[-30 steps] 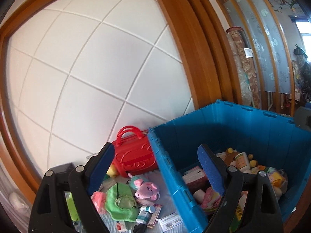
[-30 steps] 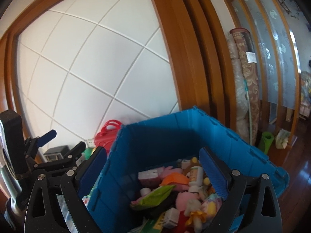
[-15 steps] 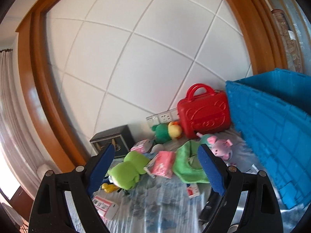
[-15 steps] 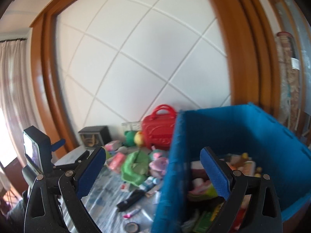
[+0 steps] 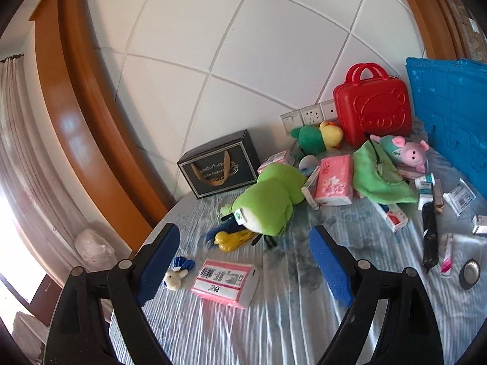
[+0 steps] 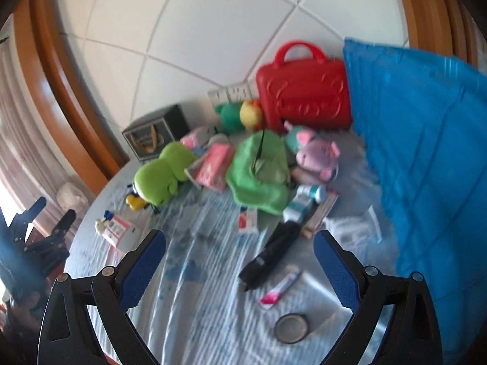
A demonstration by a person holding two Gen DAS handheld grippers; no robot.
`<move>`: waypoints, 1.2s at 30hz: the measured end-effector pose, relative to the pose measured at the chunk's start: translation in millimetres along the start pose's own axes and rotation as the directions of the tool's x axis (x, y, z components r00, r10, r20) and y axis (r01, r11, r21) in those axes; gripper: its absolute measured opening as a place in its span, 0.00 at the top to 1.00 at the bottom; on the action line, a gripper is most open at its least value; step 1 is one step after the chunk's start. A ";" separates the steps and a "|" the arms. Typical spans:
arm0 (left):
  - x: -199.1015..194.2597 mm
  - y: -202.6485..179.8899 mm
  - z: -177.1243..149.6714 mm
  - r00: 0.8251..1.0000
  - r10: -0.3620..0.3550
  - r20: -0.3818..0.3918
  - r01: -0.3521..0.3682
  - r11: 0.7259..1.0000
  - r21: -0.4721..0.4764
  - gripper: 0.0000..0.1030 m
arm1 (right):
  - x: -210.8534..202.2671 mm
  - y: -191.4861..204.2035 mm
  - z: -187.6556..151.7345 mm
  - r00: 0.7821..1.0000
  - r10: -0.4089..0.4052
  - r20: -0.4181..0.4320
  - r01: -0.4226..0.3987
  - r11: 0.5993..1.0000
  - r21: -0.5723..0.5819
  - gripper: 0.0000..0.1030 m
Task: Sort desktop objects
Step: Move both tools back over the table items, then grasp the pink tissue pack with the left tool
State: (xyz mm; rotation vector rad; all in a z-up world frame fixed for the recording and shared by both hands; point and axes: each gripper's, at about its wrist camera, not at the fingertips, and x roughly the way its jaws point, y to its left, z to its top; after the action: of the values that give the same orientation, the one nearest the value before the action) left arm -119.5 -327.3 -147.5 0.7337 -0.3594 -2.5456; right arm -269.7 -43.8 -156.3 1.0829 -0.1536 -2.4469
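Observation:
A table with a striped cloth point(image 5: 274, 328) carries scattered objects. My left gripper point(image 5: 243, 267) stands open over its near left part, with nothing between the jaws; a pink barcode box point(image 5: 226, 283) lies just past them. Beyond lie a green frog plush point(image 5: 268, 203), a pink tissue pack point(image 5: 333, 182), a green cloth point(image 5: 377, 176) and a pink pig plush point(image 5: 408, 152). My right gripper point(image 6: 240, 264) is open too, above a black folded umbrella point(image 6: 271, 257), a pink tube point(image 6: 280, 289) and a round tin point(image 6: 290, 328). The blue crate point(image 6: 426, 164) stands at right.
A red toy suitcase point(image 5: 373, 106) and a dark gift box point(image 5: 219, 164) stand against the white tiled wall. A green-and-yellow duck plush point(image 5: 316, 137) lies by the wall sockets point(image 5: 310, 115). Small cartons point(image 5: 392, 216) lie near the crate. The left gripper's frame point(image 6: 33, 237) shows beyond the table's left edge.
Both grippers swung left and dipped down, from facing the wall and the blue crate to hovering over the table's scattered objects. Both stayed open and empty throughout.

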 end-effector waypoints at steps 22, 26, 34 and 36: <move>190.9 71.5 -81.0 0.915 0.008 -0.404 -0.162 0.923 -0.349 0.15 | 110.1 -5.2 8.3 0.979 -0.034 -0.203 0.024 0.998 -0.053 0.03; 227.3 60.5 -80.3 0.869 -0.042 -0.492 -0.199 0.883 -0.426 0.15 | 130.1 -13.5 7.8 0.971 -0.012 -0.240 0.004 0.999 -0.034 0.03; 261.8 54.8 -97.6 0.809 -0.021 -0.588 -0.325 0.817 -0.476 0.15 | 161.4 -32.1 9.6 0.955 0.032 -0.294 -0.029 0.999 0.014 0.03; 270.5 53.5 -99.1 0.796 -0.006 -0.605 -0.342 0.820 -0.459 0.14 | 170.1 -34.2 6.1 0.948 0.036 -0.316 -0.028 0.999 0.029 0.03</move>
State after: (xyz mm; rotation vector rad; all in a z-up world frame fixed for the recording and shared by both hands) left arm -248.1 -520.0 -326.9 1.1216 0.4832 -1.9409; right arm -386.2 -90.5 -276.3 1.4545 -0.0970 -2.2105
